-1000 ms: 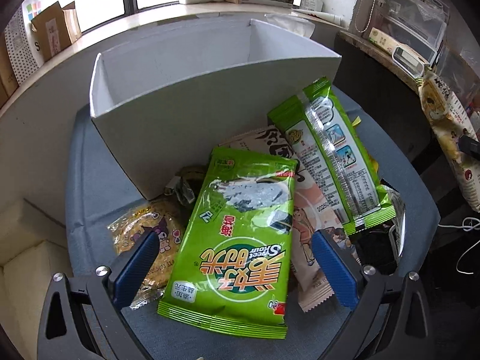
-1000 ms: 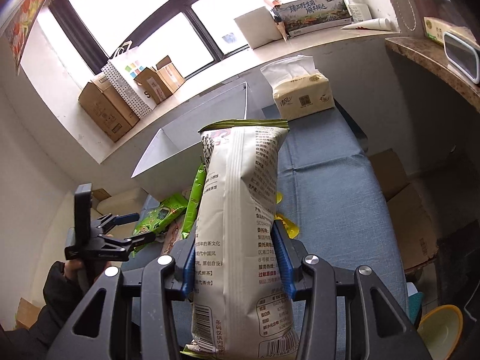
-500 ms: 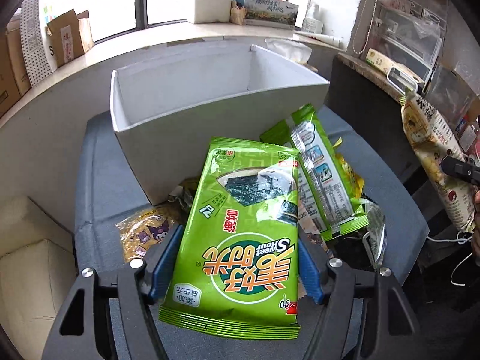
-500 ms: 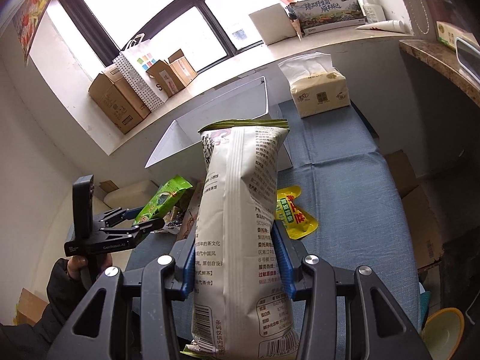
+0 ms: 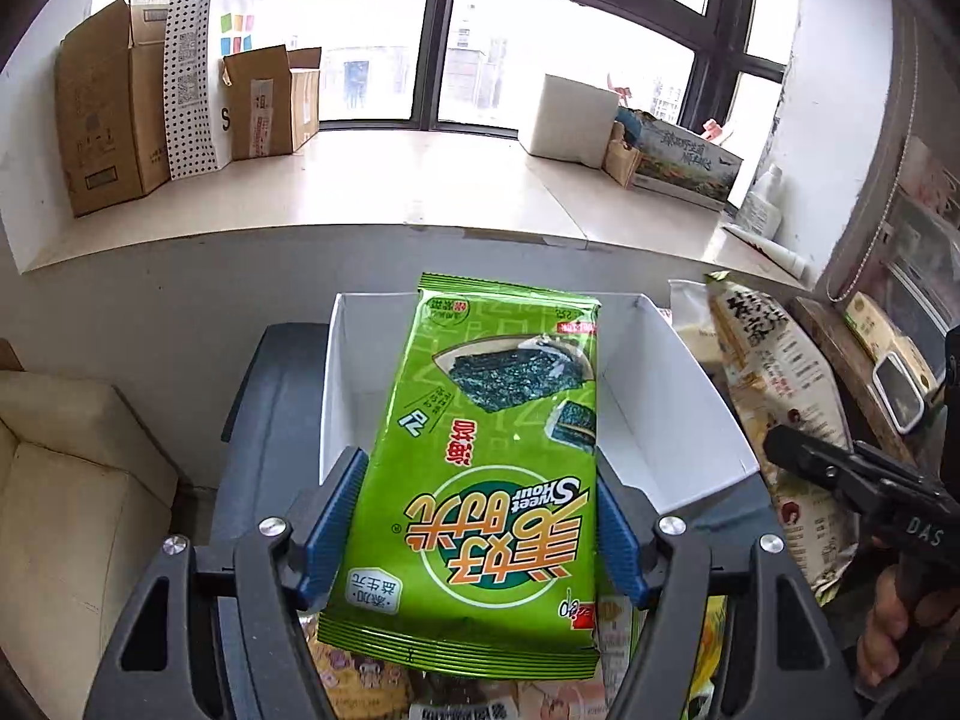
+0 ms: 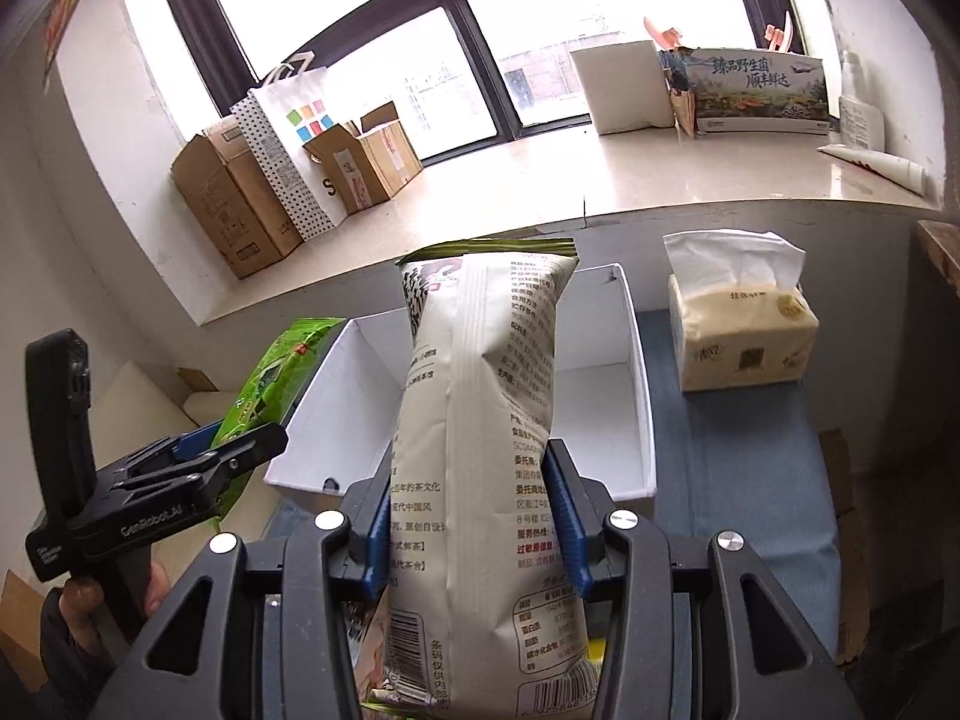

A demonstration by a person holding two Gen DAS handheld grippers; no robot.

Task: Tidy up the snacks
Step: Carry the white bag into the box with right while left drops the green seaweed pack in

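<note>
Left gripper (image 5: 480, 531) is clamped on the green seaweed pack (image 5: 489, 474), held above the white box (image 5: 672, 414); right gripper (image 6: 471, 531) is clamped on the white snack bag (image 6: 480, 456), upright before the box

left gripper (image 5: 477, 531) jaws clamp green seaweed packet (image 5: 486, 480) | before white box (image 5: 672, 396)

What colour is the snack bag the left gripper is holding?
Bright green, with orange lettering; the seaweed snack bag shows best in the left wrist view.

"Sweet Hour" on green seaweed packet (image 5: 480, 468)
</note>
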